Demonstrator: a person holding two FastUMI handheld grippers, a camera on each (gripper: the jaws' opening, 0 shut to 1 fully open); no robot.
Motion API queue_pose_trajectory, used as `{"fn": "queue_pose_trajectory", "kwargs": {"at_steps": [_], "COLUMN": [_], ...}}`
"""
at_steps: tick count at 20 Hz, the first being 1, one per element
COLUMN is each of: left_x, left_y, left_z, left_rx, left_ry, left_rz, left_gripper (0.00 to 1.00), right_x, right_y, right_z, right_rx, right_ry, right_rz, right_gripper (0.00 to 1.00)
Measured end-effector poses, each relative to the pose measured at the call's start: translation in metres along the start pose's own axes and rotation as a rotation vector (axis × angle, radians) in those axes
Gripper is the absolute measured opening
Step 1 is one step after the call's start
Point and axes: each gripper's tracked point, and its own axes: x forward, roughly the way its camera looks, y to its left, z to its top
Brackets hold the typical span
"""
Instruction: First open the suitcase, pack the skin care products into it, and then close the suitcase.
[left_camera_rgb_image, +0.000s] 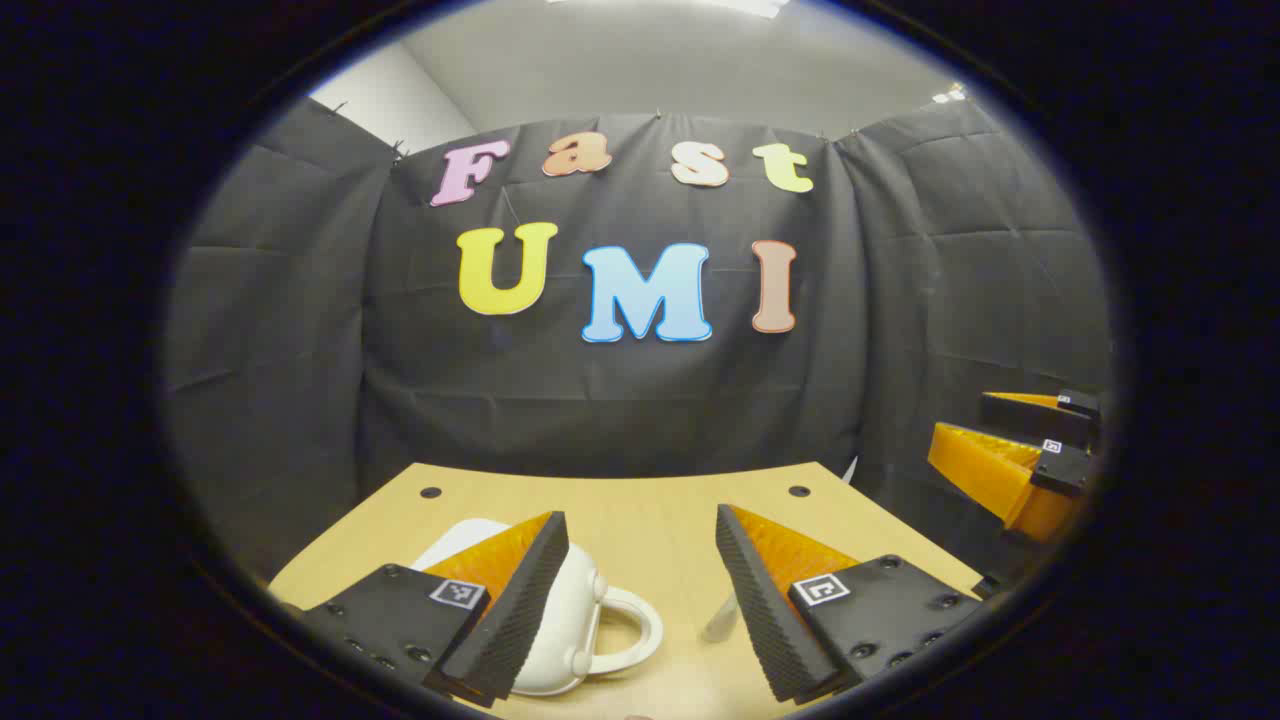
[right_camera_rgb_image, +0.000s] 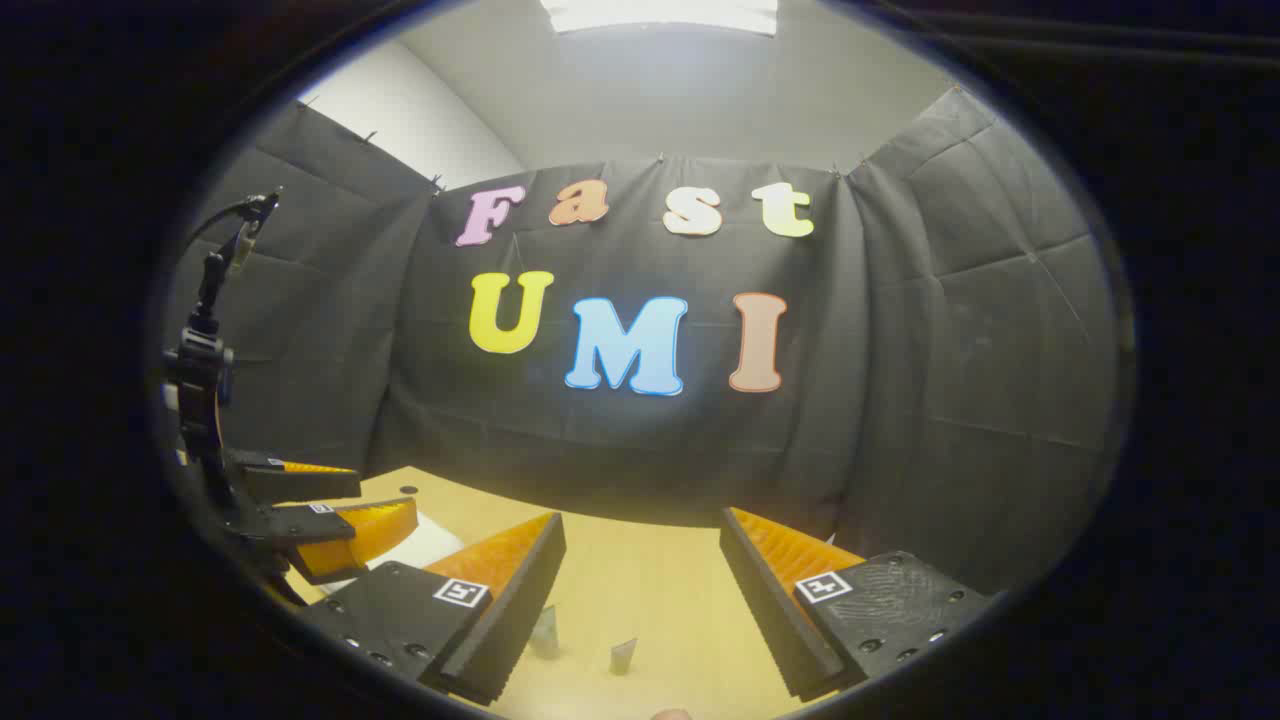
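Jaws of both grippers, left gripper (left_camera_rgb_image: 640, 600) and right gripper (right_camera_rgb_image: 640, 610), gape wide, holding nothing. Small white hard-shell suitcase (left_camera_rgb_image: 575, 625) with its loop handle lies closed on the pale wooden surface (left_camera_rgb_image: 650, 520). Two small tubes (right_camera_rgb_image: 622, 655), perhaps skin care, stand nearby.

We see bare tabletop (left_camera_rgb_image: 640, 510) toward its far edge, free for passing. Near the left edge a white suitcase (left_camera_rgb_image: 570, 620) stands in the way, and small tubes (right_camera_rgb_image: 622, 655) sit mid-table.

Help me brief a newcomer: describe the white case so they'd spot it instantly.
Start at the wooden table before the black cloth wall. The case lies on its near left part, behind the left gripper. It is glossy white, rounded, with a loop handle, unlike the small clear tube.
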Motion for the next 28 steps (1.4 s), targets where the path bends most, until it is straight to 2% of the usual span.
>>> {"fn": "queue_pose_trajectory", "kwargs": {"at_steps": [12, 15, 18, 21, 23, 28], "left_x": [-0.005, 0.002, 0.021, 0.043, 0.056, 0.082], "left_y": [-0.002, -0.012, -0.018, -0.026, -0.021, -0.011], "left_z": [0.005, -0.009, -0.051, -0.099, -0.125, -0.18], "left_rx": [-0.006, -0.014, -0.033, -0.124, -0.16, -0.161], "left_ry": [-0.021, 0.019, 0.171, 0.363, 0.474, 0.736], "left_rz": [0.016, -0.029, -0.09, -0.16, -0.156, -0.138], "left_gripper": [0.95, 0.95, 0.95, 0.95, 0.96, 0.95], "right_x": [-0.001, -0.001, -0.002, -0.003, 0.0, 0.011], "right_y": [0.001, -0.004, -0.012, -0.021, -0.027, -0.029], "right_z": [-0.006, -0.009, -0.013, -0.017, -0.019, -0.02], "right_rx": [0.026, 0.034, 0.042, 0.032, 0.024, 0.023], "right_ry": [0.008, 0.016, 0.02, 0.027, 0.032, 0.029], "right_rz": [0.014, 0.007, -0.008, -0.022, -0.028, -0.017], "right_gripper": [0.94, 0.94, 0.95, 0.95, 0.94, 0.95]}}
